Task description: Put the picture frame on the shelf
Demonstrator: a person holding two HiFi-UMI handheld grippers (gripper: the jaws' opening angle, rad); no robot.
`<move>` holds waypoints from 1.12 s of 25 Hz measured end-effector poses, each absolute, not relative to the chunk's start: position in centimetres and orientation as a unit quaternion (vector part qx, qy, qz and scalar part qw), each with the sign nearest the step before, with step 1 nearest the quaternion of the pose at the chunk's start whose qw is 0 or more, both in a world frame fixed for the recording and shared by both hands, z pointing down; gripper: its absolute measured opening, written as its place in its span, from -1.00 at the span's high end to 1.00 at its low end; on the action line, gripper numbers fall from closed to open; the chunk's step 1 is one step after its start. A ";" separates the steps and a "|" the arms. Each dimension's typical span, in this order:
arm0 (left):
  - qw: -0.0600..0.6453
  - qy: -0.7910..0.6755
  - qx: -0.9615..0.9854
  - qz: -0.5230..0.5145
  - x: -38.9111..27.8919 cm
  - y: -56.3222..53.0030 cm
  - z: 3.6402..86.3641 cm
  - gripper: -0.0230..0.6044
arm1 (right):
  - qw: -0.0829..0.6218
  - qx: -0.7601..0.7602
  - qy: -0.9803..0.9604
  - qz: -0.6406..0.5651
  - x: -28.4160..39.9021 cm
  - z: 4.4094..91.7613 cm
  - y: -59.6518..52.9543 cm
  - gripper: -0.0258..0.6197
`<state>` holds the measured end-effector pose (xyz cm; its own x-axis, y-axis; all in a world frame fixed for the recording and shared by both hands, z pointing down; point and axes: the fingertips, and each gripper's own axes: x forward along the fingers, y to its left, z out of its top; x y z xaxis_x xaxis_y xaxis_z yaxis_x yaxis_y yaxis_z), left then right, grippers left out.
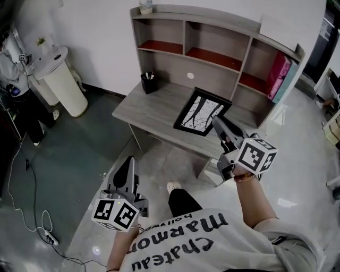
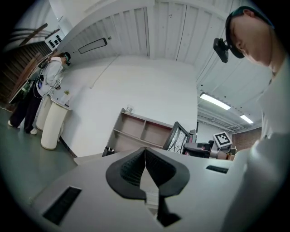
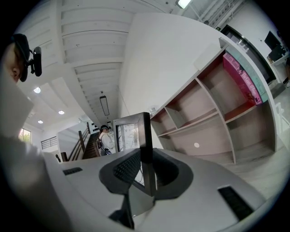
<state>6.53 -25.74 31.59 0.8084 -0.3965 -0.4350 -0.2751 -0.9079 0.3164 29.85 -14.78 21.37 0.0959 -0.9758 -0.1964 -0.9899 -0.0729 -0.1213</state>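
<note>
The black picture frame (image 1: 202, 111), with a black-and-white branch print, is tilted over the grey desk (image 1: 151, 103), in front of the shelf unit (image 1: 212, 42). My right gripper (image 1: 217, 124) is shut on the frame's lower right corner. In the right gripper view the frame's edge (image 3: 145, 131) stands upright between the jaws of that gripper (image 3: 146, 156). My left gripper (image 1: 129, 162) hangs low over the floor, left of the desk, shut and with nothing in it. In the left gripper view its jaws (image 2: 145, 156) meet, and the frame (image 2: 180, 137) shows far off.
A black pen holder (image 1: 149, 82) stands on the desk's back left. Pink and teal books (image 1: 280, 74) lean in the right shelf bay, and a small jar (image 1: 145, 6) tops the shelf. A white cylinder stand (image 1: 64, 79), a standing person (image 1: 21, 106) and floor cables (image 1: 32, 202) are at left.
</note>
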 end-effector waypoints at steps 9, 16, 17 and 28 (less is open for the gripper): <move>0.121 -0.200 0.937 -0.260 4.5 -27.9 31.0 0.87 | 0.128 -0.730 0.671 0.038 30.9 20.8 -16.4 0.65; 0.096 -0.192 0.942 -0.259 5.2 -29.0 29.4 0.87 | 0.139 -0.738 0.658 0.049 32.3 19.9 -16.7 0.65; 0.092 -0.190 0.942 -0.260 5.5 -29.2 29.2 0.87 | 0.141 -0.739 0.656 0.052 32.5 19.7 -16.8 0.65; 0.116 -0.217 0.952 -0.182 2.3 -28.8 29.4 0.87 | 0.151 -0.743 0.652 -0.016 31.2 21.7 -17.1 0.65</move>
